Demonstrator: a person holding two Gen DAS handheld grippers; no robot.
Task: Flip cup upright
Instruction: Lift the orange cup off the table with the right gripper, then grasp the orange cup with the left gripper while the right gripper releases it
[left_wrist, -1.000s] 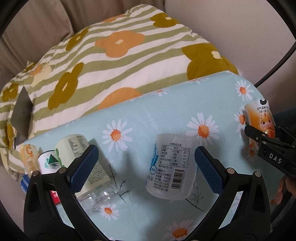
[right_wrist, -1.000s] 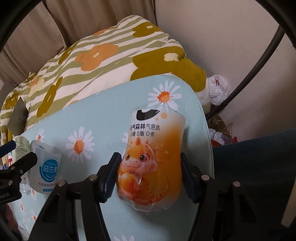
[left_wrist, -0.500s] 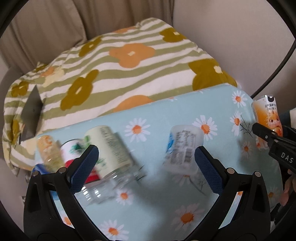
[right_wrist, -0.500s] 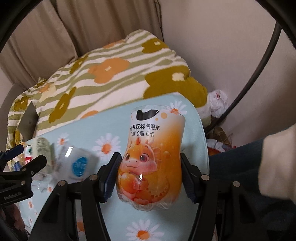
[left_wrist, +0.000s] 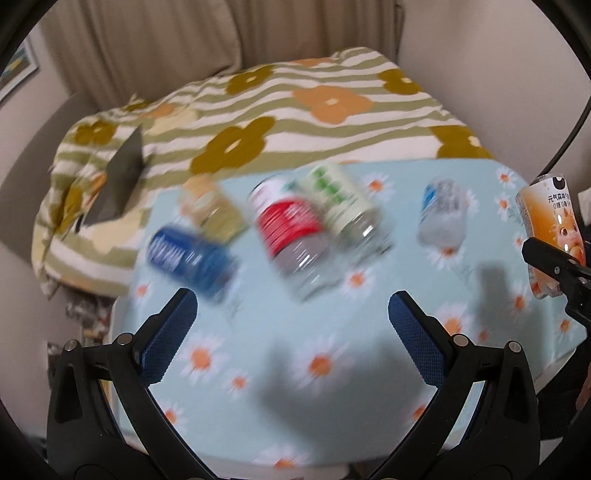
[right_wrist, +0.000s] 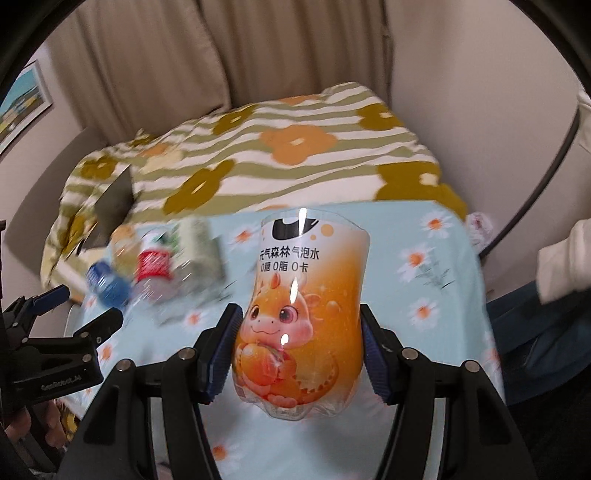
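Observation:
My right gripper (right_wrist: 298, 347) is shut on an orange dragon-print cup (right_wrist: 306, 306), held above the daisy tablecloth (right_wrist: 436, 295); its open rim points away from the camera. The same cup shows at the right edge of the left wrist view (left_wrist: 550, 236). My left gripper (left_wrist: 291, 325) is open and empty, raised over the near part of the table. A small clear cup with a blue label (left_wrist: 441, 218) stands apart on the cloth, blurred.
A blurred cluster of cups lies on the cloth at the left: blue (left_wrist: 188, 254), red-labelled (left_wrist: 291, 229), green-labelled (left_wrist: 340, 195) and a pale one (left_wrist: 210, 206). A striped flower blanket (left_wrist: 295, 110) lies behind the table. Curtains and a wall stand beyond.
Both grippers have lifted and pulled back from the table, so more of the cloth and the cup cluster shows. The right gripper still holds the orange cup.

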